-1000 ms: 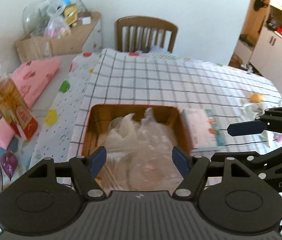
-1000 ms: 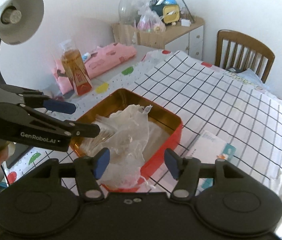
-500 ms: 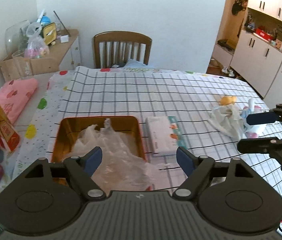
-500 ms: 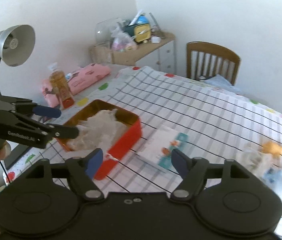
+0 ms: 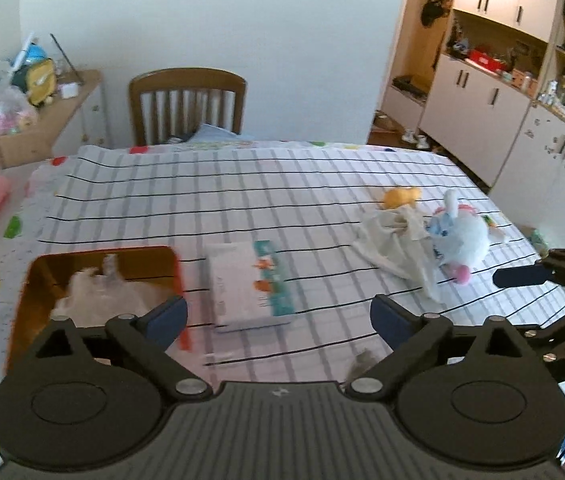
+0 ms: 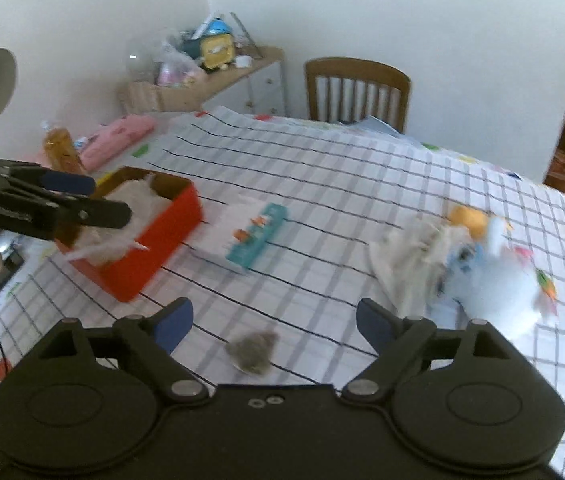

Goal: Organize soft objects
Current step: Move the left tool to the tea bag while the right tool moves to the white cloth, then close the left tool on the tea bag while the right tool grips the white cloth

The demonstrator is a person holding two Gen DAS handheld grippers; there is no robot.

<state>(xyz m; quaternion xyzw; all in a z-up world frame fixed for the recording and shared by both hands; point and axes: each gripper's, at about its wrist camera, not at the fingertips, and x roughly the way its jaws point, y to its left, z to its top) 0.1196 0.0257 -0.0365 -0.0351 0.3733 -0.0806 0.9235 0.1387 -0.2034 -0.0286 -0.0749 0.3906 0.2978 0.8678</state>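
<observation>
Blue-padded jaws of the left gripper point(image 5: 278, 318) and right gripper point(image 6: 274, 320) stand spread wide, holding nothing, above a checked tablecloth point(image 5: 242, 200). Near the right gripper lies a grey fluff ball point(image 6: 252, 352). Leftward sits the red tin point(image 6: 154, 252) filled with crumpled plastic bags point(image 5: 102, 292), a tissue pack point(image 5: 250, 284) just beside it. Rightward, a beige cloth point(image 5: 398, 240) touches a white plush toy point(image 5: 458, 236). Beyond: wooden chair point(image 5: 186, 100), cluttered sideboard point(image 5: 42, 120), cupboards point(image 5: 482, 100).

Soft even daylight, fisheye bending at the edges, motion blur strongest in right view
</observation>
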